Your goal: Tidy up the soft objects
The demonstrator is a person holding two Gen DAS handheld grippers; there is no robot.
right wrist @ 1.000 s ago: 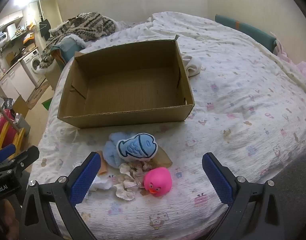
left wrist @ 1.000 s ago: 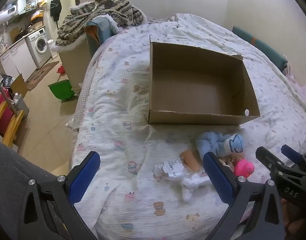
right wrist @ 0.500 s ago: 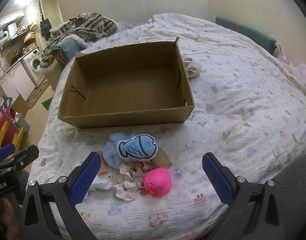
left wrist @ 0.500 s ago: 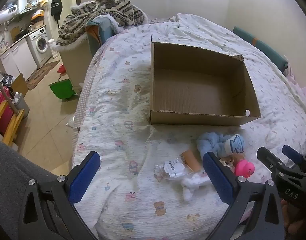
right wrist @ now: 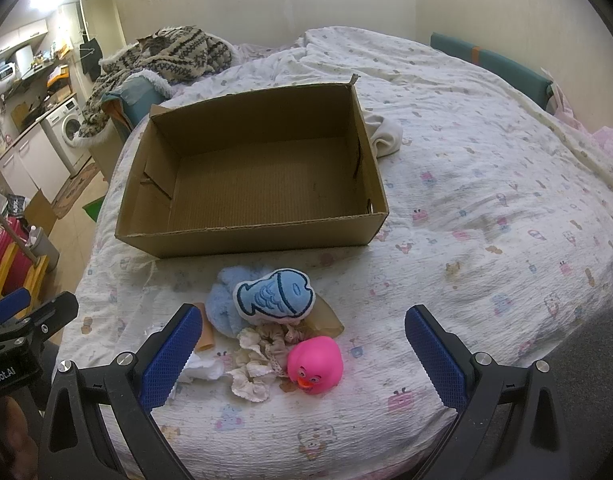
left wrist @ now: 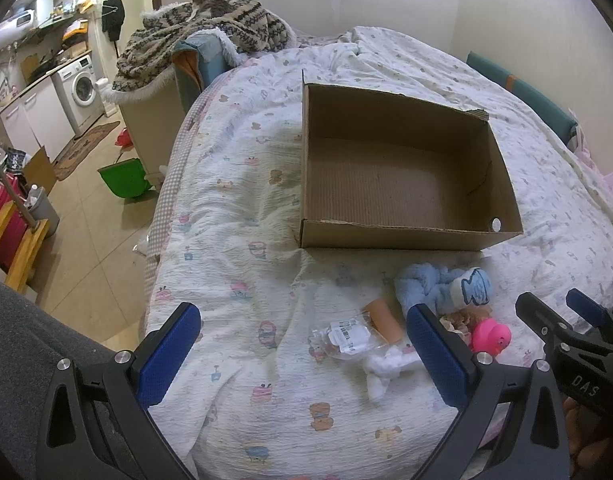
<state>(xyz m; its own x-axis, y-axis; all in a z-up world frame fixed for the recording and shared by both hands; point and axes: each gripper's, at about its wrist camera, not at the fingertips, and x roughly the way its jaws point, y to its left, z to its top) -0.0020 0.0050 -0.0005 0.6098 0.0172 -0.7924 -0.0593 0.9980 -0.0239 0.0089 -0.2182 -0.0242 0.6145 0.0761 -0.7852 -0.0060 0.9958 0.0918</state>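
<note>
both my claws hang spread wide, holding nothing: left claw [left wrist: 302,344], right claw [right wrist: 302,346]. just ahead of my right claw sit one pink duck [right wrist: 315,364], one fish plush [right wrist: 275,298], one blue cloth [right wrist: 223,304]. beyond them, one open cardboard box [right wrist: 250,236] on the bed [right wrist: 486,208], bare quilt to my right

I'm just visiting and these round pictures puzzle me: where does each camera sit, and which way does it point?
Left wrist view: sits on the left gripper, looking forward across the bed at the cardboard box; its open jaws show, and the right gripper at the right edge.
Right wrist view: sits on the right gripper, above the pink duck and blue fish toy; its open jaws show, and the left gripper at the left edge.
Both share the box, toys and bed.
</note>
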